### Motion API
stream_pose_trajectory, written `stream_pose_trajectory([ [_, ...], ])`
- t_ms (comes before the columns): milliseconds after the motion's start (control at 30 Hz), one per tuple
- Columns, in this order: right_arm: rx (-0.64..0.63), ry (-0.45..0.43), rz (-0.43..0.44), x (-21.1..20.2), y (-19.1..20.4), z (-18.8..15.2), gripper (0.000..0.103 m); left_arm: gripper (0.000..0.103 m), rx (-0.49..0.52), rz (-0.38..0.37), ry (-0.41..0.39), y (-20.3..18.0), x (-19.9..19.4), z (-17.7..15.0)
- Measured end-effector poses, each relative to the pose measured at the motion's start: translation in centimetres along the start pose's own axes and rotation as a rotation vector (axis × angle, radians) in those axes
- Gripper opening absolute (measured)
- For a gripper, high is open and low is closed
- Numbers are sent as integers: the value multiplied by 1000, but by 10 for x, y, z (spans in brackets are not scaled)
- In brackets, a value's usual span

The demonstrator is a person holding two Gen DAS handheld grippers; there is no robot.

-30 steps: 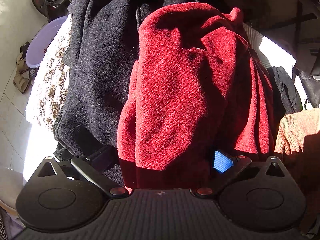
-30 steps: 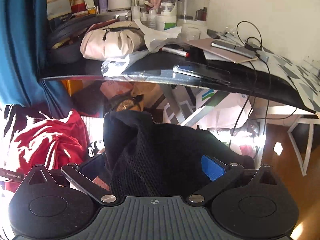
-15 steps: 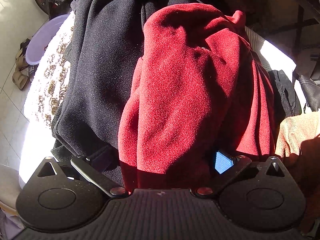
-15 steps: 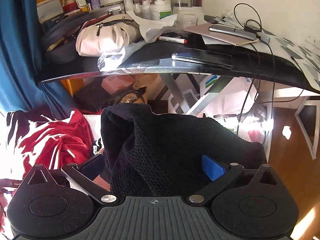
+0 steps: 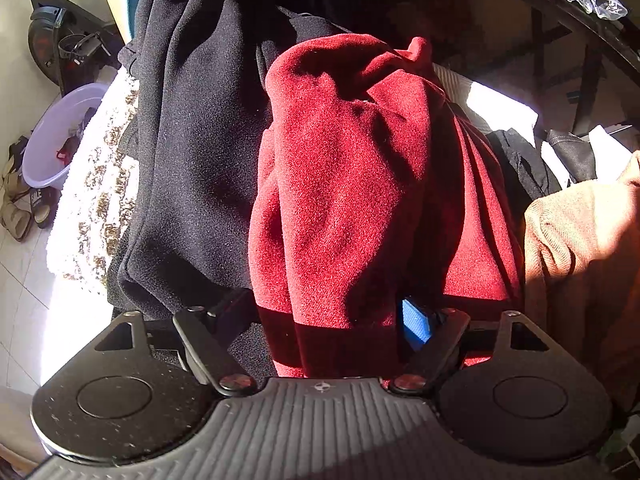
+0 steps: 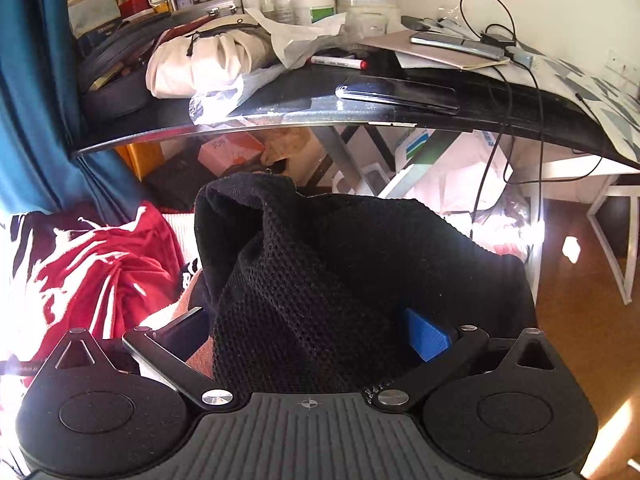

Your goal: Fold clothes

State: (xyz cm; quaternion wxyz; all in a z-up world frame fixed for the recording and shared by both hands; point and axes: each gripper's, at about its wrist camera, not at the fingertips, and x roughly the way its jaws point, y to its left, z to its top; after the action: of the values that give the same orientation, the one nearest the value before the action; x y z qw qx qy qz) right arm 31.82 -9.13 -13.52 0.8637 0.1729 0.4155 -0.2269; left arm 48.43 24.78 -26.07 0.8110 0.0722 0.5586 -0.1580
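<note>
Closing around red fleece [image 5: 340,184], left gripper [image 5: 320,320] has cloth bunched between jaws, blue pad visible just beside fold. Fleece soft, thick, limp; likely bulky in grip, best taken at hem or edge. Black fleece [image 5: 192,152] lies touching it on left, over patterned white blanket [image 5: 100,184]. Right gripper [image 6: 312,332] has black knit top [image 6: 340,264] filling its jaws; clamped or merely draped, cannot tell. Knit loose, stretchy, snag-prone. Beyond, cluttered glass desk [image 6: 280,116].
</note>
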Motion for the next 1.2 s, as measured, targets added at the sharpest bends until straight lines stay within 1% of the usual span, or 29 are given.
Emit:
stream_pose_trajectory([
  [33, 8, 1, 0, 1, 0, 1, 102, 55, 12, -7, -12, 1, -3, -3],
  [67, 15, 3, 0, 2, 0, 1, 102, 48, 19, -15, -22, 1, -7, -3],
  [100, 16, 6, -2, 3, 0, 2, 102, 35, 19, -26, -26, -1, -11, 2],
  [133, 16, 8, -3, 3, 1, 3, 102, 25, 18, -36, -31, -2, -15, 8],
  [200, 16, 11, -6, 4, 2, 4, 102, 25, 33, -30, -31, -12, -15, 24],
  [267, 20, 11, -6, 4, 2, 5, 102, 33, 44, -19, -5, -15, -5, 29],
  [300, 23, 11, -6, 4, 2, 5, 102, 35, 34, -19, 10, -14, -1, 31],
  [333, 25, 13, -6, 4, 3, 6, 102, 31, 19, -23, 10, -13, -1, 30],
  [400, 24, 16, -7, 3, 3, 6, 102, 20, -2, -35, 6, -13, -10, 29],
  [467, 22, 15, -3, 2, 4, 6, 102, 16, 10, -55, -13, -15, -28, 29],
  [500, 23, 13, 2, 0, 3, 7, 102, 11, 21, -77, -34, -16, -41, 27],
  [567, 31, 10, 10, -2, 3, 8, 102, 11, 43, -135, -72, -20, -68, 21],
  [633, 38, 13, 14, -2, 3, 10, 102, 12, 88, -159, -95, -29, -84, 14],
  [733, 37, 16, 13, 1, 6, 12, 102, 11, 109, -189, -94, -37, -85, 6],
  [800, 32, 19, 12, 3, 11, 14, 102, 11, 82, -188, -72, -37, -74, 6],
  [833, 26, 17, 18, 3, 13, 15, 102, 11, 36, -195, -60, -33, -69, 7],
  [867, 19, 13, 24, 2, 16, 17, 102, 11, -34, -210, -51, -26, -66, 9],
  [900, 10, 8, 30, 1, 19, 18, 102, 10, -95, -229, -59, -19, -68, 12],
  [967, -10, -1, 38, -2, 24, 19, 102, 10, -188, -279, -121, -5, -83, 21],
  [1000, -20, -5, 45, -4, 26, 19, 102, 10, -208, -299, -153, -1, -93, 25],
  [1067, -41, -13, 61, -7, 30, 19, 102, 9, -165, -317, -211, -1, -114, 34],
  [1200, -117, -31, 94, -13, 42, 16, 102, 9, -44, -344, -316, -23, -155, 40],
])
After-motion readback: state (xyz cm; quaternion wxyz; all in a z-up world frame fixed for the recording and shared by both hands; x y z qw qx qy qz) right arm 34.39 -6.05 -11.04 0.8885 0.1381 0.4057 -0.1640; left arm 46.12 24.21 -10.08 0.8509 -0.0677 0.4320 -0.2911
